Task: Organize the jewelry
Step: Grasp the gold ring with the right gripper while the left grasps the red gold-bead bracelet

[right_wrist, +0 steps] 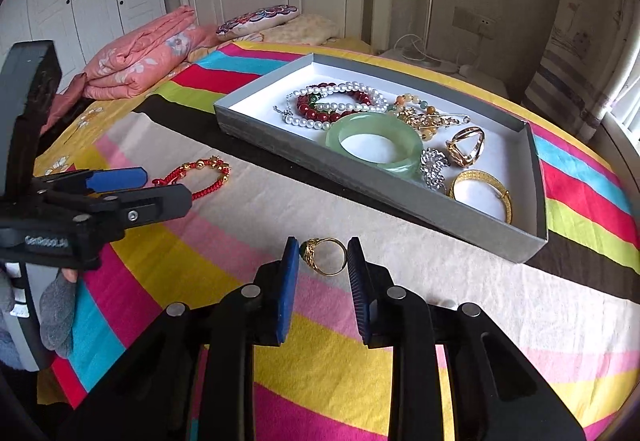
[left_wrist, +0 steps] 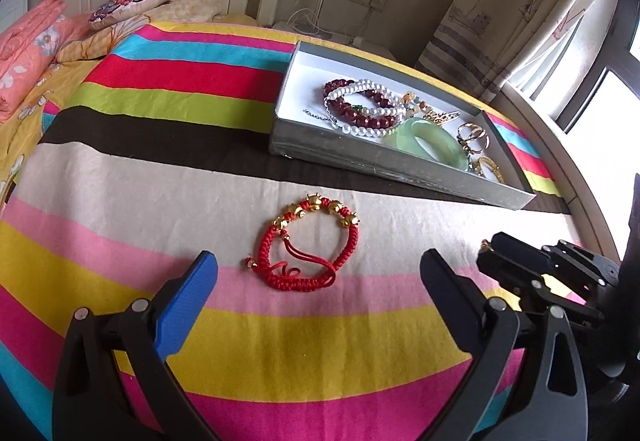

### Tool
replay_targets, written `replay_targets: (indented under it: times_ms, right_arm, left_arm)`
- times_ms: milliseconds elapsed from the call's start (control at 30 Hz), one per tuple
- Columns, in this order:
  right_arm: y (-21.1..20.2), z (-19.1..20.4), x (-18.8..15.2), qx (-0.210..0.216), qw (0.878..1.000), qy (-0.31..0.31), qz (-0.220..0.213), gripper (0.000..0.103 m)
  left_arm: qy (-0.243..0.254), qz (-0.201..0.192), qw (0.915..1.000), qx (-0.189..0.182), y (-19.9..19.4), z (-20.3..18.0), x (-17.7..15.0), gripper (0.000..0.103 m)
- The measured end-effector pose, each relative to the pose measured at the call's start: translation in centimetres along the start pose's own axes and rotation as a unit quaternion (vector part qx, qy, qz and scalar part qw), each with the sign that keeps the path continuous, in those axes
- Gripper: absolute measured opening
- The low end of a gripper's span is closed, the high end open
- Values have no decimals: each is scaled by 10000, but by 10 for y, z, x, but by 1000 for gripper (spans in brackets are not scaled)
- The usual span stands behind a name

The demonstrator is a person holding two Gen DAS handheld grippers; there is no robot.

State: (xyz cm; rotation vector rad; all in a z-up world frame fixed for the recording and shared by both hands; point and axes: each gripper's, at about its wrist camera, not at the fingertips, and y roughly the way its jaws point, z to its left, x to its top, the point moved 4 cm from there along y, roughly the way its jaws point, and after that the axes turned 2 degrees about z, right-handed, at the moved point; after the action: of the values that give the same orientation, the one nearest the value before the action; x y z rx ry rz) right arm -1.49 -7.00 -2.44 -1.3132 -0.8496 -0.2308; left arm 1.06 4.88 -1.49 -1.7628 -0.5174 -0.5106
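The right gripper (right_wrist: 323, 255) has its jaws drawn in around a gold ring (right_wrist: 325, 256) with a dark green stone, the stone end against the left pad and the band against the right, so the ring looks clamped between them near the fingertips, just above the striped bedspread (right_wrist: 480, 321). A ring like this is small, hard, light and smooth, so it will likely slip or twist if pinched only by the thin band; the hold across its width, stone on one pad and band on the other, seems the surer one, and gentle pressure should do since metal will not give. Beyond it lies the grey box (right_wrist: 440, 209), open, well apart from the ring and farther up the bed, already holding a green bangle (right_wrist: 400, 161), pearl and red bead strands, gold rings and a gold bracelet. The left gripper (left_wrist: 318, 273) has its jaws wide apart and holds nothing; the red cord bracelet (left_wrist: 312, 245) with gold beads lies flat on the bedspread between and just ahead of its fingertips, not touched. That bracelet is soft and floppy, light, with loose cord ends, so it is best pinched across the braided cord or at the bead cluster, and it will probably dangle when lifted.
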Motion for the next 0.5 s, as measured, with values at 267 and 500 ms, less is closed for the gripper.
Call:
replay_targets:
  times_ms: [267, 500]
  right_arm:
    - [-15, -7, -6, 225, 9994, 138, -211, 26]
    - [-17, -3, -7, 276, 9992, 120, -246, 26]
  left_arm:
    - [660, 8, 9939, 884, 14, -18, 3, 49]
    - [507, -76, 9972, 537, 7, -9, 1, 7]
